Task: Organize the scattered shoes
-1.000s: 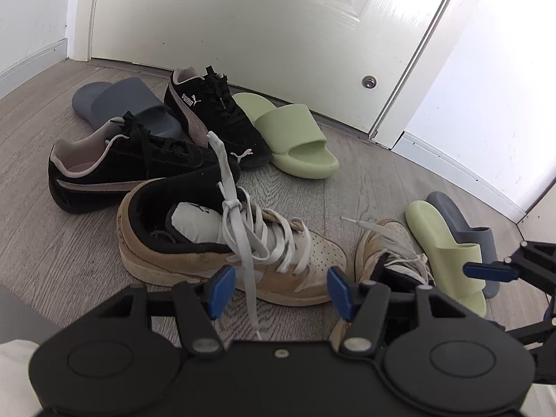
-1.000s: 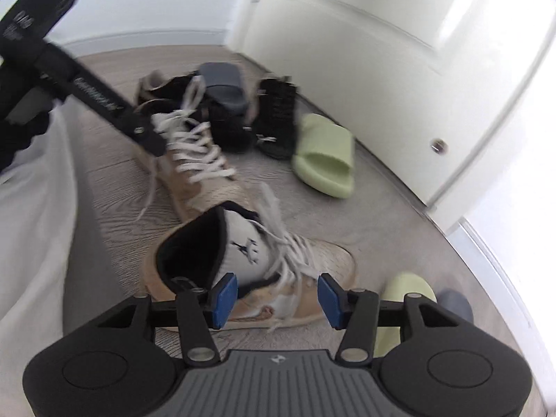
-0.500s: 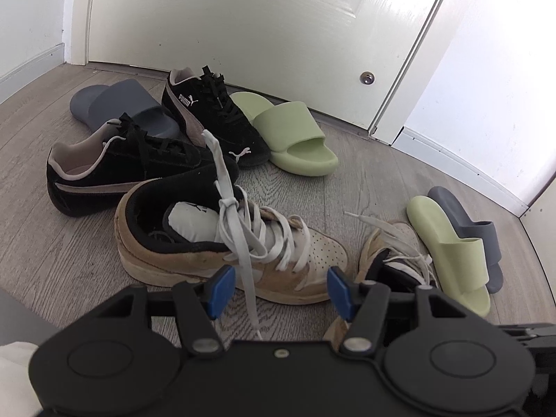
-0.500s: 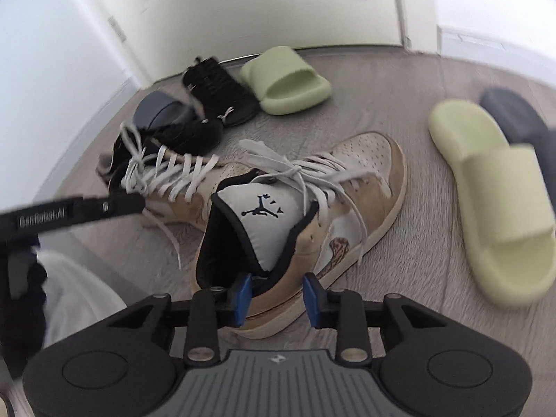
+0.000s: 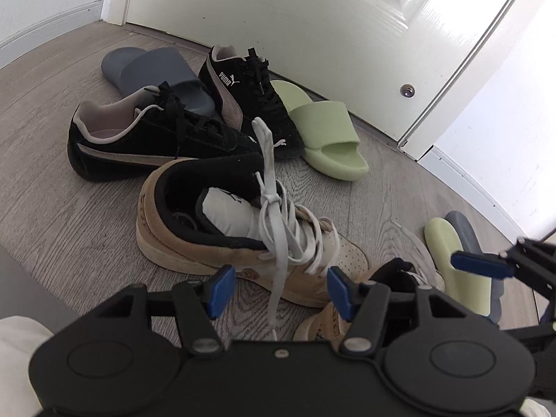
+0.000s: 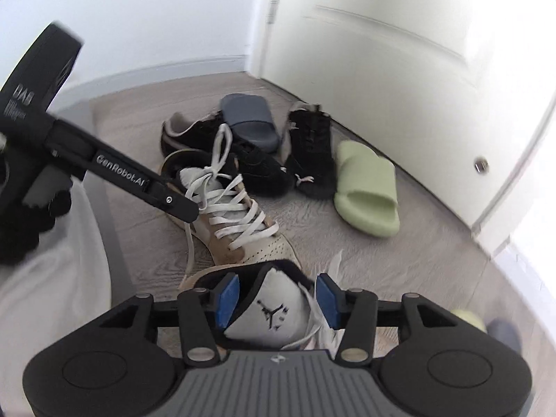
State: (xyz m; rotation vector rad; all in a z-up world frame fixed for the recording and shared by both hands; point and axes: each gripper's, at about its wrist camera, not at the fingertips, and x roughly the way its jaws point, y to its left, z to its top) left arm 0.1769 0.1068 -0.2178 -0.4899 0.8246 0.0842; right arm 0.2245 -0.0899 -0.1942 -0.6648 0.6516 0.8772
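Note:
A tan sneaker (image 5: 215, 239) with white laces lies on the floor just ahead of my left gripper (image 5: 280, 290), which is open; one loose lace hangs between its pads untouched. Its twin, the second tan sneaker (image 6: 271, 309), sits under my right gripper (image 6: 278, 299), whose jaws are opening with the white tongue between them. The right gripper's pads (image 5: 479, 266) show at the right edge of the left wrist view. The left gripper's fingers (image 6: 166, 199) cross the first tan sneaker (image 6: 243, 229) in the right wrist view.
Two black sneakers (image 5: 156, 139) (image 5: 257, 104), a grey slide (image 5: 156, 73) and a green slide (image 5: 326, 132) lie before the white door (image 5: 312, 17). Another green slide (image 5: 451, 264) and grey slide (image 5: 465, 229) lie at the right. Pale clothing (image 6: 52, 295) fills the lower left.
The right gripper's jaws stand wider than half a second ago and its view has swung toward the door, with the tongue now between the pads. Its finger is back in the left view.

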